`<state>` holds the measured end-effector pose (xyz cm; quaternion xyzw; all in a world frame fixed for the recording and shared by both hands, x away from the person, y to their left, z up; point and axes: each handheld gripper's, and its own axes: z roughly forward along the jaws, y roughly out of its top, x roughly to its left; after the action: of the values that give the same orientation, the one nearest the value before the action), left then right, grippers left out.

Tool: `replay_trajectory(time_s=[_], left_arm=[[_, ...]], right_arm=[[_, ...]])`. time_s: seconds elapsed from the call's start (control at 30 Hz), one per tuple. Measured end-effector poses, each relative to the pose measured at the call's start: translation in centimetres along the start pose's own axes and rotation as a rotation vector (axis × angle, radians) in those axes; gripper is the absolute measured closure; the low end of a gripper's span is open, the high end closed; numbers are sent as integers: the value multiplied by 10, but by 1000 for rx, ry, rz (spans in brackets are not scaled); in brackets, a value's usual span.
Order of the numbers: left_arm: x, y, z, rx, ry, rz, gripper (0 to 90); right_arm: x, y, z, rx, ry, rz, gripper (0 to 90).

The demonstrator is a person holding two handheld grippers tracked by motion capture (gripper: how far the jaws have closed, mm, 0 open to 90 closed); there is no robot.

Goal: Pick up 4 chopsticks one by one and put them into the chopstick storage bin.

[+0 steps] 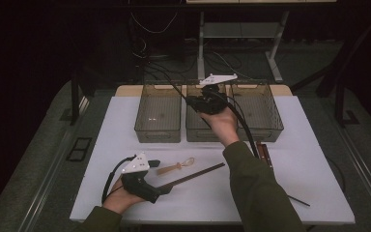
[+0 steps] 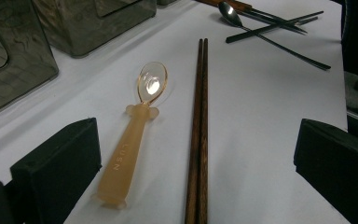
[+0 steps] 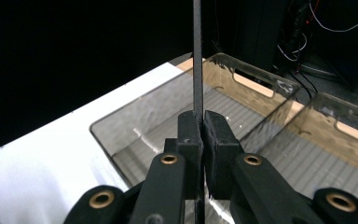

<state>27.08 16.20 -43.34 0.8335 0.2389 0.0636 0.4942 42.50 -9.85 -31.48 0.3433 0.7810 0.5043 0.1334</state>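
Black chopstick (image 3: 197,51) above bin rim (image 3: 135,108)

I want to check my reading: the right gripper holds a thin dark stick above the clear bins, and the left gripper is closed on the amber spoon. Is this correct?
Not quite. The left gripper is open in the left gripper view: the amber spoon lies untouched on the table. The right gripper does hold the thin dark stick above the clear bins.

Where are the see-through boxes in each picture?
High view: see-through boxes in a row at the table's far side.
Left gripper view: boxes in the top left corner.
Right gripper view: middle and right, behind the hand-held gripper pinching a thin dark stick.
Shared landmark: the white tabletop.
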Motion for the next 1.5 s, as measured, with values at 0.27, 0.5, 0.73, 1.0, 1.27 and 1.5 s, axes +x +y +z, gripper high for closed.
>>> replay_trajectory(time_s=[0.27,0.5,0.73,1.0,1.27,1.5], left_arm=[[-1,0,0,-3,-2,1,1],[-1,0,0,-6,-1,1,1],[-1,0,0,-11,-4,-3,1],[0,1,1,-9,-3,-3,1],[0,1,1,-2,-4,4,1],[0,1,1,0,-7,1,1]], right_arm=[[5,11,29,7,-10,-3,858],[9,15,53,13,-24,4,858],[16,20,79,22,-41,3,858],[20,23,105,29,-56,7,858],[25,23,125,40,-63,16,858],[24,16,140,56,-78,39,858]])
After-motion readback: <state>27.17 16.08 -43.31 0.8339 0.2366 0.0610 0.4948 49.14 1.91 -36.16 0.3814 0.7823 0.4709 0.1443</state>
